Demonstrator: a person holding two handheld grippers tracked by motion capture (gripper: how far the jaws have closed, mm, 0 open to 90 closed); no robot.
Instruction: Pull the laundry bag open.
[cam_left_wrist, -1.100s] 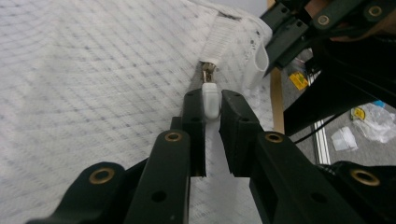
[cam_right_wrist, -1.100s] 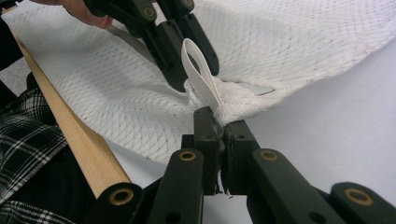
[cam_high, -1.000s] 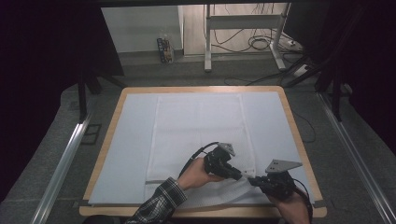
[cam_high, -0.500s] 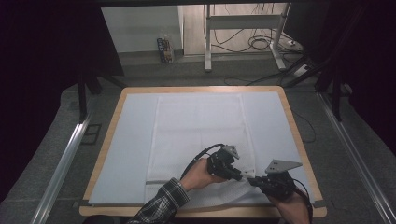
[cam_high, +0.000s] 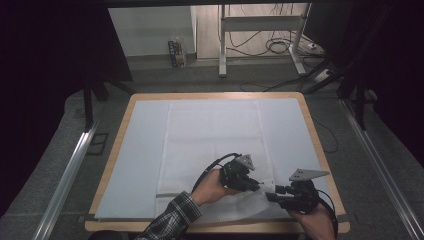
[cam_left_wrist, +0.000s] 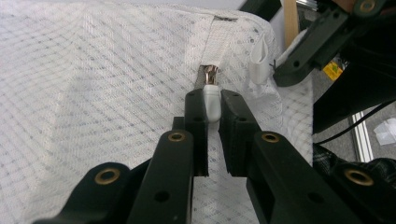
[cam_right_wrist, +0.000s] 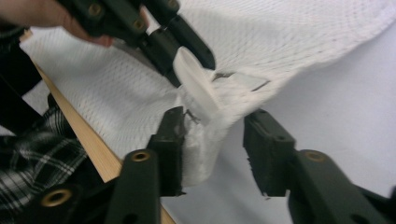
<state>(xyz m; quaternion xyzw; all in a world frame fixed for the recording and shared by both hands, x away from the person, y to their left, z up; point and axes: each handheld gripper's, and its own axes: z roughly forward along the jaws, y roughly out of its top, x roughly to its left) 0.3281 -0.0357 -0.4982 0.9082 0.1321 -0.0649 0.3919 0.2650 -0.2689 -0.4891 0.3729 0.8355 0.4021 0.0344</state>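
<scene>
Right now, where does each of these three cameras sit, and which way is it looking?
High view: above the table's near side, looking down on the white mesh laundry bag; forearms, left gripper, right gripper.
Left gripper view: along its jaws shut on the white plastic zipper pull.
Right gripper view: along its jaws, just opening around the bag's corner.
Gripper views share the pull.

My left gripper (cam_high: 257, 186) sits low near the front edge, its jaws clamped almost together on the white zipper pull (cam_left_wrist: 211, 100), with my left hand (cam_high: 212, 186) wrapped around its body and the plaid sleeve (cam_high: 172, 217) behind. My right gripper (cam_high: 271, 196) lies just beside it, pointing toward it; its jaws have just been opening and now stand apart, one pad touching mesh fabric (cam_right_wrist: 201, 140).
</scene>
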